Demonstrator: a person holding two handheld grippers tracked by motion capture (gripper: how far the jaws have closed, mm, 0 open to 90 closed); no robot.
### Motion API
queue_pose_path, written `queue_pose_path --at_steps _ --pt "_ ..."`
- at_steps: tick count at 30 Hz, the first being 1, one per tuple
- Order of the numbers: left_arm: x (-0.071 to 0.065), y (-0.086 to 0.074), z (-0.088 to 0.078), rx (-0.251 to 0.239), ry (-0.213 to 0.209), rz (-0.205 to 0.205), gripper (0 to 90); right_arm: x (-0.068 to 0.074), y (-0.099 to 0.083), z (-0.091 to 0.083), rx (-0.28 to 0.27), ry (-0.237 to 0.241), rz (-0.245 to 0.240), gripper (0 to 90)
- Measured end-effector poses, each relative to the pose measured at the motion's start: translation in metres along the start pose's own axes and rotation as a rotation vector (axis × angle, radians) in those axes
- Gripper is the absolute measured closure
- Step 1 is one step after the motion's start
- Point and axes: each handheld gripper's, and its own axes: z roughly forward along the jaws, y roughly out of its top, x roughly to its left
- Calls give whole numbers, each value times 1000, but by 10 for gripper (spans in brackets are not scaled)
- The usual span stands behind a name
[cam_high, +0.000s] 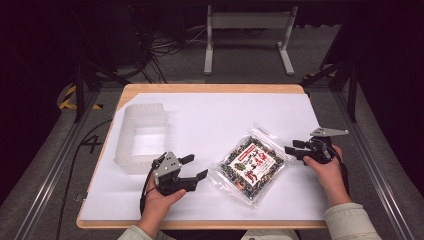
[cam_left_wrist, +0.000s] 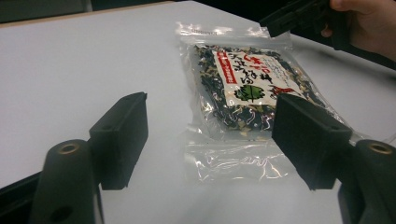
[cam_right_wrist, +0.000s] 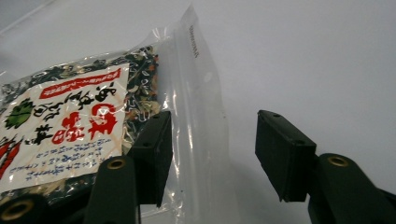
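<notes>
Packet (cam_high: 251, 163) of dried greens lies flat near the table's (cam_high: 210, 107) front edge, right of centre: light, limp, slick film. Clear sealed margins look the best hold; right gripper (cam_right_wrist: 210, 154) straddles one, left gripper (cam_high: 194, 167) gapes beside.

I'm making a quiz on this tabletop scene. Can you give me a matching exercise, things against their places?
Things:
1. packet
2. tub
3. left gripper
4. right gripper

Places:
A. at the packet's clear right edge
B. on the table's left side
C. flat between the two grippers
D. between tub and packet, jaws open

Pairs: 1-C, 2-B, 3-D, 4-A
</notes>
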Motion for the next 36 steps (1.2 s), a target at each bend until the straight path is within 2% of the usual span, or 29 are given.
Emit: queue_pose_path --at_steps 1,3,9,12,14,18,21,27,28,31,33,34,36 --pt "0 0 0 0 0 0 276 0 0 0 0 0 0 476" --pt "0 -1 0 1 0 -6 273 0 -1 2 22 34 12 490" --pt "0 0 1 -4 -11 24 284 -2 -3 5 53 66 42 534" --pt "-1 -1 2 1 -18 20 283 -2 -4 6 64 87 53 549" --pt "-1 -1 2 -2 -26 25 293 -2 -5 9 81 121 64 557" --pt "-1 -1 2 -2 -35 31 297 -3 -6 10 91 129 68 575" --pt "-2 -1 3 8 -36 39 299 -4 -6 9 96 144 78 635" --pt "-4 -2 5 28 -29 64 326 -4 -6 9 105 138 69 738" --pt "-5 -2 6 36 -26 74 324 -3 -6 8 102 139 66 812" --pt "-6 -1 8 29 -41 51 323 -1 -5 7 105 134 51 897" --pt "-5 -1 8 20 -45 40 323 -1 -5 7 109 128 47 900" --pt "-5 1 10 3 -66 2 322 -1 -4 7 111 127 47 900" --pt "-4 4 12 -10 -77 -11 321 0 -4 7 111 122 42 900"
